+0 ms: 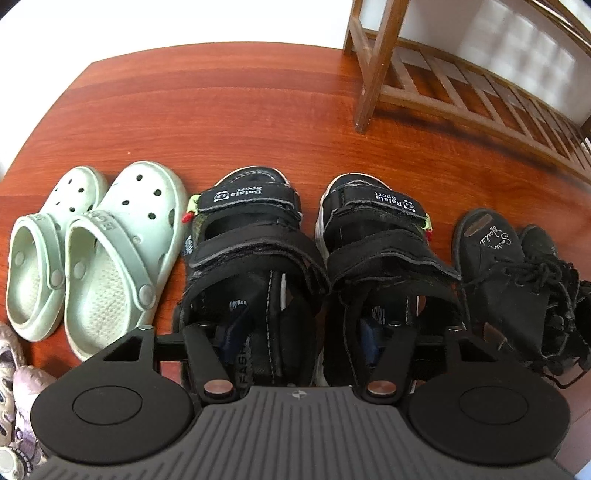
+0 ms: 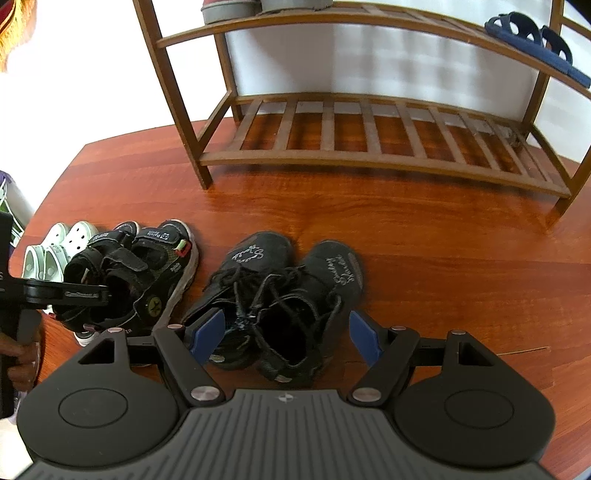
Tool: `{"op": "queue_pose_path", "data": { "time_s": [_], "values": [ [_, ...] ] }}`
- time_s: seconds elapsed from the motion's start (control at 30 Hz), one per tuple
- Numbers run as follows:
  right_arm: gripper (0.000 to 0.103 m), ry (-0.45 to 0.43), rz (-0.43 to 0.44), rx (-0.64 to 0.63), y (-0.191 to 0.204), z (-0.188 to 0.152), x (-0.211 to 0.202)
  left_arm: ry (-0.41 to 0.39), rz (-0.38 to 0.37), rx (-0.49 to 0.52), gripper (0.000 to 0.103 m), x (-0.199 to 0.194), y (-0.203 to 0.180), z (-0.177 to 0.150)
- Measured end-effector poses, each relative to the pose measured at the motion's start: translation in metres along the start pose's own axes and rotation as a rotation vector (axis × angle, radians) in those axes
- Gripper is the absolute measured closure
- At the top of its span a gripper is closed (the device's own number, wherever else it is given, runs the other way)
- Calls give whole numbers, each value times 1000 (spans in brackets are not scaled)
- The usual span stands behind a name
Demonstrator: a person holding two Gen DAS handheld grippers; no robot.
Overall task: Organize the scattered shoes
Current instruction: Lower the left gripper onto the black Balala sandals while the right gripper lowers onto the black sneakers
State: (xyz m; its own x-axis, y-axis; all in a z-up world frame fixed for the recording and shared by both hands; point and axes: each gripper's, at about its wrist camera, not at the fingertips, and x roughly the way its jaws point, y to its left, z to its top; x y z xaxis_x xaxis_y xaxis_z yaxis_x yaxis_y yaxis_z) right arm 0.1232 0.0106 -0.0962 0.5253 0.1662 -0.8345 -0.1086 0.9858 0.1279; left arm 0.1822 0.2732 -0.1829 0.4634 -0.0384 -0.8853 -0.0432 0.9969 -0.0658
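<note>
Two black strap sandals [image 1: 258, 266] stand side by side on the red-brown wooden floor [image 1: 221, 110], toes away from me. My left gripper [image 1: 299, 332] reaches down into their heel openings, one finger in each sandal. Its blue pads sit against the two inner side walls, which are squeezed together between them. In the right wrist view its black frame [image 2: 62, 291] lies across the same sandals [image 2: 147, 273]. A pair of black lace-up shoes [image 2: 288, 295] lies just right of the sandals. My right gripper [image 2: 286, 338] hangs open over their heels, pads astride the pair and clear of it.
Pale green clogs [image 1: 92, 251] stand left of the sandals, and a purple shoe [image 1: 22, 406] shows at the bottom left. A wooden shoe rack [image 2: 369, 158] stands behind, with blue slippers [image 2: 535, 40] and grey shoes [image 2: 229, 9] on its upper shelf. A hand [image 2: 18, 354] holds the left gripper.
</note>
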Motion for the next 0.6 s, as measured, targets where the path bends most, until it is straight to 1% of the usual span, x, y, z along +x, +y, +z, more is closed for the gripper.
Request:
{"op": "queue_pose_path", "data": {
  "time_s": [0.07, 0.17, 0.27, 0.3, 0.37, 0.53, 0.6],
  "values": [
    [31, 11, 3, 11, 2, 0, 5, -18, 4, 7, 52, 1, -1, -1],
    [38, 26, 17, 26, 5, 0, 11, -61, 9, 13, 60, 1, -4, -6],
    [46, 53, 35, 34, 11, 0, 21, -90, 14, 15, 62, 1, -5, -9],
    [46, 61, 36, 33, 13, 0, 25, -96, 18, 15, 62, 1, -6, -9],
    [51, 76, 35, 33, 16, 1, 32, -98, 21, 8, 62, 1, -6, -8],
    [53, 114, 30, 52, 19, 4, 51, -82, 14, -10, 61, 2, -3, -4],
    [53, 127, 11, 48, 21, 5, 60, -71, 9, -26, 60, 1, -1, -2]
  ]
}}
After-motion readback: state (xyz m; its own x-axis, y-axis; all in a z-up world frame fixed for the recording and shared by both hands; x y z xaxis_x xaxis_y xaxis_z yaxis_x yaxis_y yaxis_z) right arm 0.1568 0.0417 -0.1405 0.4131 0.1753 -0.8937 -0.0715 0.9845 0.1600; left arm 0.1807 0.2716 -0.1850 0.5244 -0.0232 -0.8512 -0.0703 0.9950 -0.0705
